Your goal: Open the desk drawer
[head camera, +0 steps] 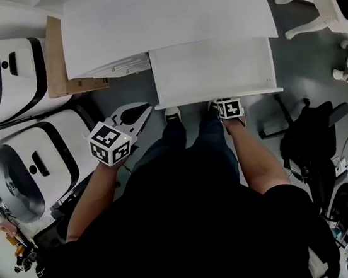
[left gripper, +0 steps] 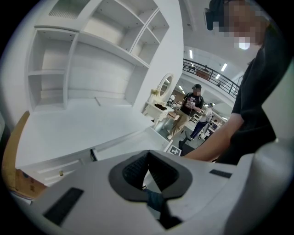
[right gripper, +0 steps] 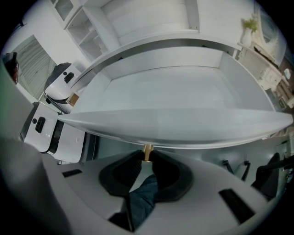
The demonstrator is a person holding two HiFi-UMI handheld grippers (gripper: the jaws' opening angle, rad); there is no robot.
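The left gripper (head camera: 146, 111) hangs over the grey floor (head camera: 123, 88), left of the drawer (head camera: 212, 69) and apart from it. Its fingers (left gripper: 133, 167) are closed tip to tip on nothing. The drawer stands pulled well out of the white bench (head camera: 164, 15) toward the person. Its long axis runs left to right along the bench's front edge, and its inside is bare. At its near face the right gripper (right gripper: 146, 157) points steeply down, fingers narrowed onto the small brass knob (right gripper: 147, 148) and pinching it from both sides. This is plainly the working hand. Any further pull would run straight toward the near side, square to the drawer's length, and the opening looks largely done. The bench top is white and bare. Two white domed machines (head camera: 7, 77) and a cardboard sheet (head camera: 54, 49) sit at the left, and a black chair (head camera: 310, 136) stands on the floor at the right.
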